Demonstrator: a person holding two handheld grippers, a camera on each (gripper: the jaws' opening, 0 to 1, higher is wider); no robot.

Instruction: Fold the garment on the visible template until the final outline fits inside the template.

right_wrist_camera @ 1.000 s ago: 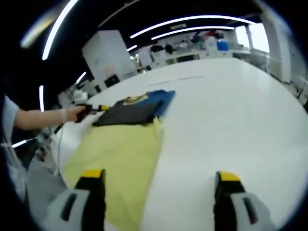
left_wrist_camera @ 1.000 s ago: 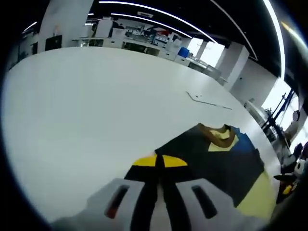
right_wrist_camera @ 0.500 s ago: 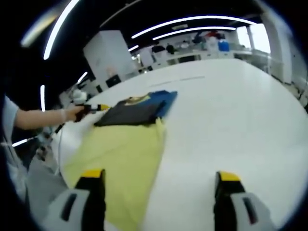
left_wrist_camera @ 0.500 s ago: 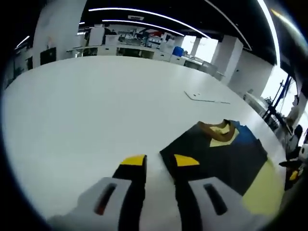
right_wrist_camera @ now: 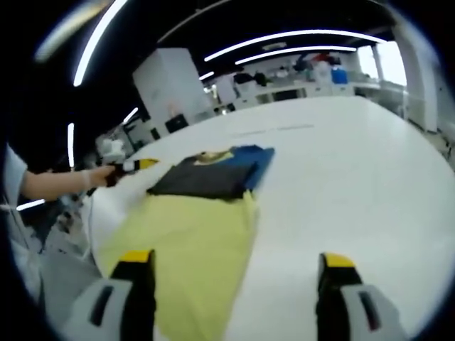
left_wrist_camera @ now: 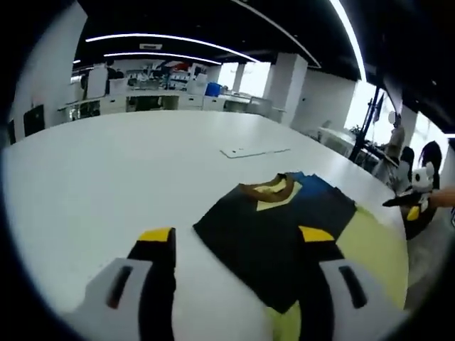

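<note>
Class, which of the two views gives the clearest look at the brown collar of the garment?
The left gripper view: the brown collar curves plainly at the far end of the dark garment, close to the camera. In the right gripper view the collar is a small, distant patch whose shape is hard to make out.

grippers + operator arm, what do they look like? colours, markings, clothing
Both grippers match: the left gripper and right gripper have black jaws with yellow tips on pale grey bodies, each body with a dark slot. In the right gripper view the person's arm shows a light blue short sleeve.
</note>
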